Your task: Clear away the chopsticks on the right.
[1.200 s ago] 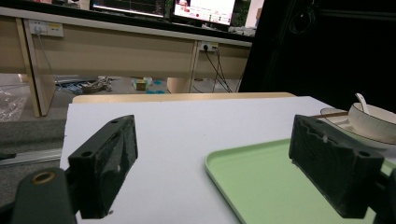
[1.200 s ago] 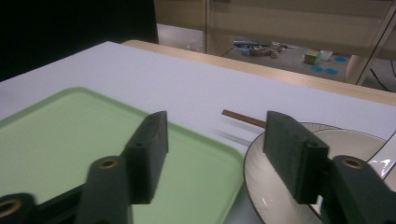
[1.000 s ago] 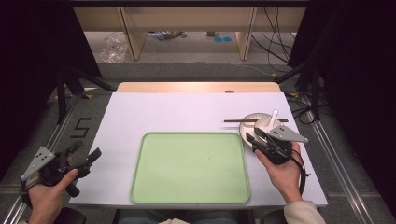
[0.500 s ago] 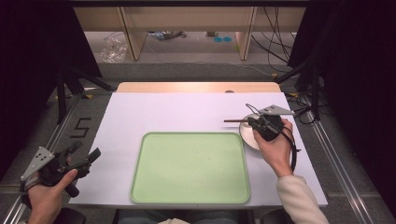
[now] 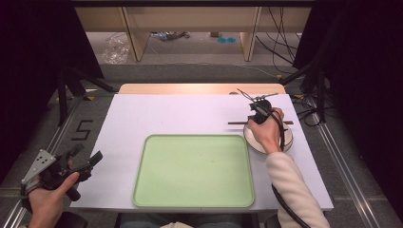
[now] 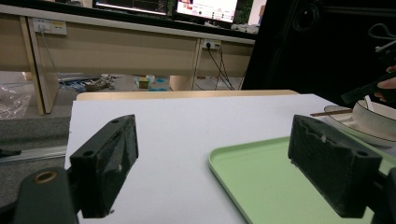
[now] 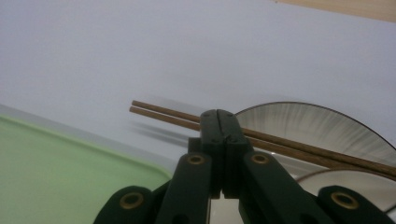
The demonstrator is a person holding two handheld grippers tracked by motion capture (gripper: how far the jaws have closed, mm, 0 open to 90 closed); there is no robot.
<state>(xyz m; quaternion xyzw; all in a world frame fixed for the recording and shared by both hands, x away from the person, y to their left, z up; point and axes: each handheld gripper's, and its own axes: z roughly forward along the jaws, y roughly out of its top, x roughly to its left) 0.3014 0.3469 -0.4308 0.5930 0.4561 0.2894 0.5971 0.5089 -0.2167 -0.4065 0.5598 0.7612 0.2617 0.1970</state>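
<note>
Now that my right gripper (image 5: 257,112) has moved up from the plate's (image 7: 299,123) near side at right of the high view, jaws just closed empty, it overhangs the chopsticks (image 7: 163,113) lying across the plate's far rim, so I judge they're next.

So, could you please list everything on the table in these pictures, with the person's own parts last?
Table: one, white top.
Tray: one, pale green, near centre of the table.
Plate: one, white with a dark rim, right of the tray.
Bowl: one, white, on the plate.
Chopsticks: a pair, brown, lying across the plate.
Left claw: black, jaws open, at the table's near left corner.
Right claw: black, jaws shut, just above the chopsticks.
</note>
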